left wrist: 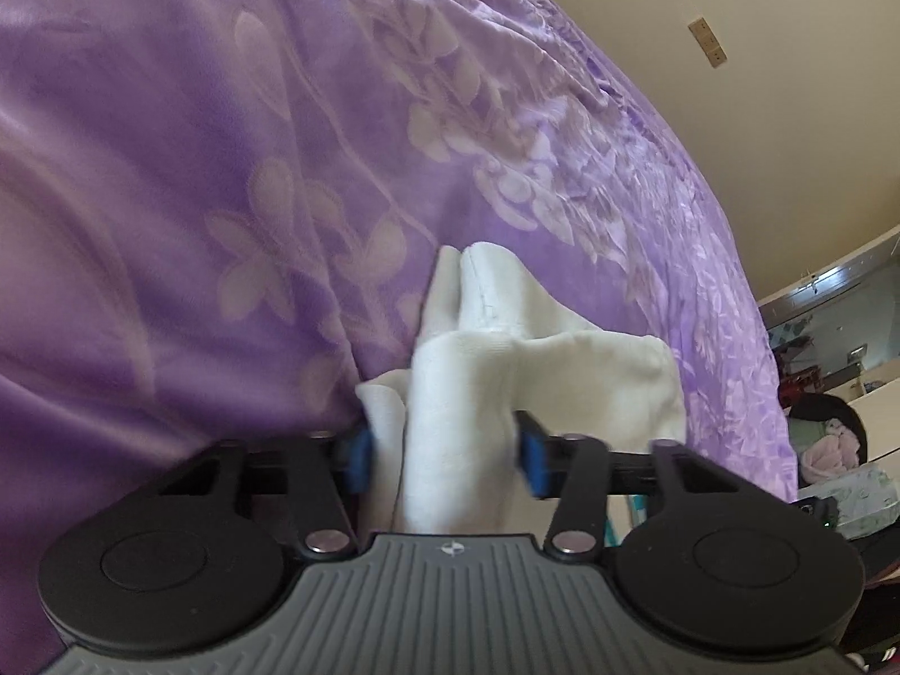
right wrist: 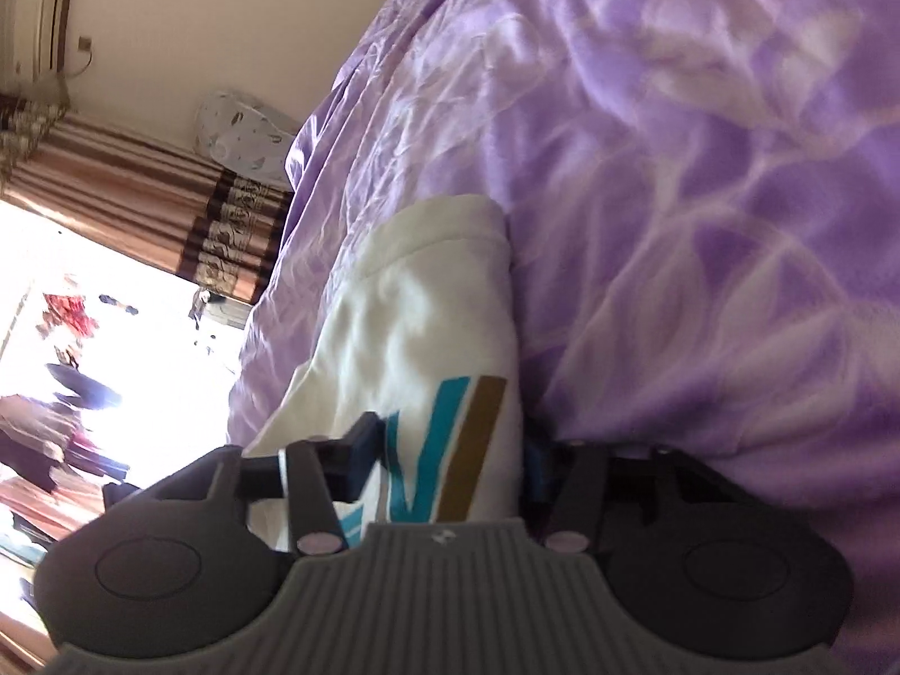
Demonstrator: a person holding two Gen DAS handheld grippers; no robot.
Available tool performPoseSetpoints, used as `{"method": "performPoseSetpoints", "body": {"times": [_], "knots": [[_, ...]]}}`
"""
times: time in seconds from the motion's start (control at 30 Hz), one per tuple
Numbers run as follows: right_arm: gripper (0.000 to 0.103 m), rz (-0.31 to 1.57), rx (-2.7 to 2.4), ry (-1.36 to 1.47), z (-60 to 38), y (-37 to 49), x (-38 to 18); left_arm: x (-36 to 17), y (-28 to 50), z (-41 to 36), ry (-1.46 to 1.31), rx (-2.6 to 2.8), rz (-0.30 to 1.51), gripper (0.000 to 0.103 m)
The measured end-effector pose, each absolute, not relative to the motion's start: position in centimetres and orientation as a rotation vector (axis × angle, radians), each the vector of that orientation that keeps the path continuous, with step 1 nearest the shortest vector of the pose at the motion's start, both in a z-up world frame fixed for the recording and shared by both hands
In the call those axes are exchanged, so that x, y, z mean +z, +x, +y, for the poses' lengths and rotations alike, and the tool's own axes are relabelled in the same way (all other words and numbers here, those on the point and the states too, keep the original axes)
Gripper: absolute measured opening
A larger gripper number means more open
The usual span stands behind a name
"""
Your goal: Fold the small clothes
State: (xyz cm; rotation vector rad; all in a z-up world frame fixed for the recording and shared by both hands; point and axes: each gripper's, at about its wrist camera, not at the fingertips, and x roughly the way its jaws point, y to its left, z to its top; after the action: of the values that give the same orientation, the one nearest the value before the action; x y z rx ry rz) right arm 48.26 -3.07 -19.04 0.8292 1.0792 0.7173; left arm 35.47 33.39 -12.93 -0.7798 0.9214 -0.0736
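A small white garment (left wrist: 506,349) lies bunched on a purple floral blanket (left wrist: 197,140). My left gripper (left wrist: 444,450) has its blue-padded jaws on either side of a thick fold of the white cloth, closed on it. In the right wrist view the same white garment (right wrist: 427,304) shows teal and brown stripes near the jaws. My right gripper (right wrist: 444,450) is closed on the striped part of the garment, with the cloth filling the gap between the pads. The garment's far end rests on the blanket (right wrist: 703,169).
The purple blanket covers the bed in both views. A cream wall with a socket plate (left wrist: 709,42) and a cluttered desk area (left wrist: 832,394) lie to the right. A bright window with striped curtains (right wrist: 140,191) and a patterned pillow (right wrist: 242,129) lie to the left.
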Motion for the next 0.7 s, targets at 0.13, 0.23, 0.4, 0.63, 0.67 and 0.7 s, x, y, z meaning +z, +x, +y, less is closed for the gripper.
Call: {"method": "performPoseSetpoints", "body": {"times": [0.13, 0.23, 0.4, 0.63, 0.67, 0.7], "knots": [[0.024, 1.061, 0.727, 0.802, -2.9, 48.2, -18.4, -11.4, 35.4, 32.1, -0.706, -0.045, 0.911, 0.029], [0.018, 1.023, 0.740, 0.751, -2.6, 47.7, -16.8, -9.3, 34.8, 30.9, -0.642, -0.030, 0.881, 0.022], [0.017, 0.911, 0.766, 0.605, -1.9, 45.7, -11.8, -5.4, 33.0, 28.6, -0.526, -0.016, 0.808, 0.021], [0.017, 0.763, 0.820, 0.525, -3.4, 41.1, -4.3, 1.2, 27.3, 25.7, -0.471, -0.036, 0.630, 0.020], [0.017, 0.741, 0.827, 0.515, -3.7, 40.3, -3.2, 2.0, 26.3, 25.2, -0.470, -0.040, 0.604, 0.020], [0.016, 0.721, 0.833, 0.510, -4.0, 39.4, -2.1, 2.9, 25.3, 24.8, -0.474, -0.045, 0.580, 0.020]]}}
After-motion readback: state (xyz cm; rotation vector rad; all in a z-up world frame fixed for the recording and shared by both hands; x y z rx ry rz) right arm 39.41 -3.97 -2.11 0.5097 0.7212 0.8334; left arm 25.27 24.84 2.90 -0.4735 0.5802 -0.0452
